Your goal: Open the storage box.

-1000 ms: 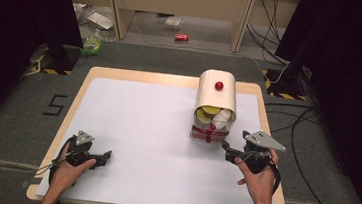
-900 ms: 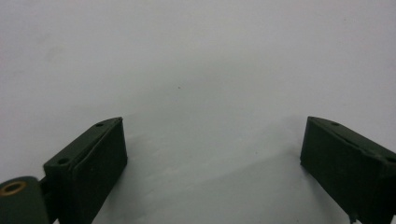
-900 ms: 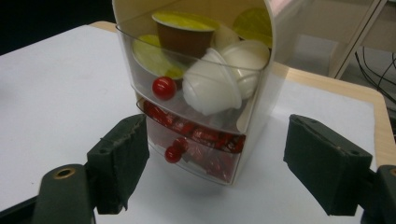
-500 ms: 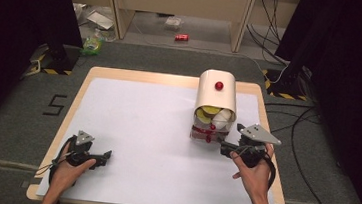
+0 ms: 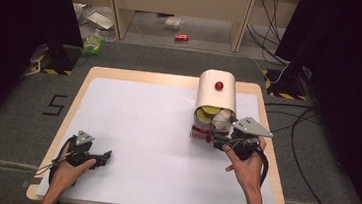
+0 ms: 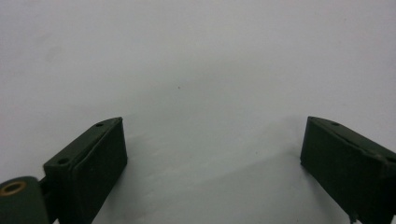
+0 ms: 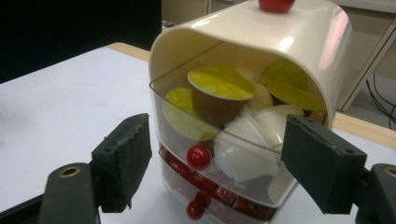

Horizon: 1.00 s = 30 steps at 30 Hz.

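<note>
Open left claw [image 6: 212, 163] over white tabletop [image 6: 196, 70]

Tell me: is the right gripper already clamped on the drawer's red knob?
No, the right gripper stands open, its pads clear of the red knob between them.

Two black grippers, left [image 5: 94, 156] and right [image 5: 222, 143], are each topped by a grey three-cornered plate. Black cables are looped from them. Brass-coloured pivot rings are seen at the jaws. No sleeves are worn.

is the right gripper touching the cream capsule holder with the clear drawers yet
Apart. In the right gripper view the right gripper has its jaws open short of the cream capsule holder, with table showing between the left jaw and the clear drawer's red knob.
</note>
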Motion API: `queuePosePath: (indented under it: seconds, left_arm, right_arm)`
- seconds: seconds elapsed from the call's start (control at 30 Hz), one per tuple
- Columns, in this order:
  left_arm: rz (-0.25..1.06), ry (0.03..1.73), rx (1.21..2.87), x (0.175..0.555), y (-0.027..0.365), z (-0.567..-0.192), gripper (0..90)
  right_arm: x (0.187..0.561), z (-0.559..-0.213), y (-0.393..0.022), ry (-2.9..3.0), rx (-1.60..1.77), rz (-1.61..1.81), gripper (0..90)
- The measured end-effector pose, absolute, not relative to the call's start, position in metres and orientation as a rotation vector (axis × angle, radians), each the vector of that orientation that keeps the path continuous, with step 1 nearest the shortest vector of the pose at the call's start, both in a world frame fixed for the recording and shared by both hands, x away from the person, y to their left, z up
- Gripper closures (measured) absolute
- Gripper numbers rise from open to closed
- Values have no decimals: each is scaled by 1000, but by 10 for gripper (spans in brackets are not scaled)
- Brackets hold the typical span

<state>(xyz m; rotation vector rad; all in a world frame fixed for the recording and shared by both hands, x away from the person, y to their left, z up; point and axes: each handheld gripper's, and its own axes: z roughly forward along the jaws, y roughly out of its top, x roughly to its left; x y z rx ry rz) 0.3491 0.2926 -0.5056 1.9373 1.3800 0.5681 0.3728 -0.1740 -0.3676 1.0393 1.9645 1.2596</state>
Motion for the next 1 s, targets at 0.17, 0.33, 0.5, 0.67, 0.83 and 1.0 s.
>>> queuePosePath:
  seconds: [0.17, 0.33, 0.5, 0.67, 0.83, 1.0]
  left_arm:
    - [568, 1380, 1937, 349, 293, -506, 63]
    - [568, 1380, 1937, 349, 293, -506, 63]
    - [568, 1380, 1937, 349, 293, -506, 63]
    - [568, 1380, 1937, 349, 293, -506, 62]
    - [569, 1380, 1937, 349, 293, -506, 62]
    - [569, 1380, 1938, 349, 293, -506, 62]
  right_arm:
    - [379, -367, -170, 1964, 1040, 1265, 245]
    - [386, -371, -166, 1975, 1045, 1255, 247]
    - [392, -376, -162, 1997, 1046, 1243, 243]
    - [392, -377, -161, 2002, 1033, 1221, 243]
    - [390, -378, -159, 2008, 1023, 1186, 236]
    - [390, -377, -160, 2017, 1028, 1198, 239]
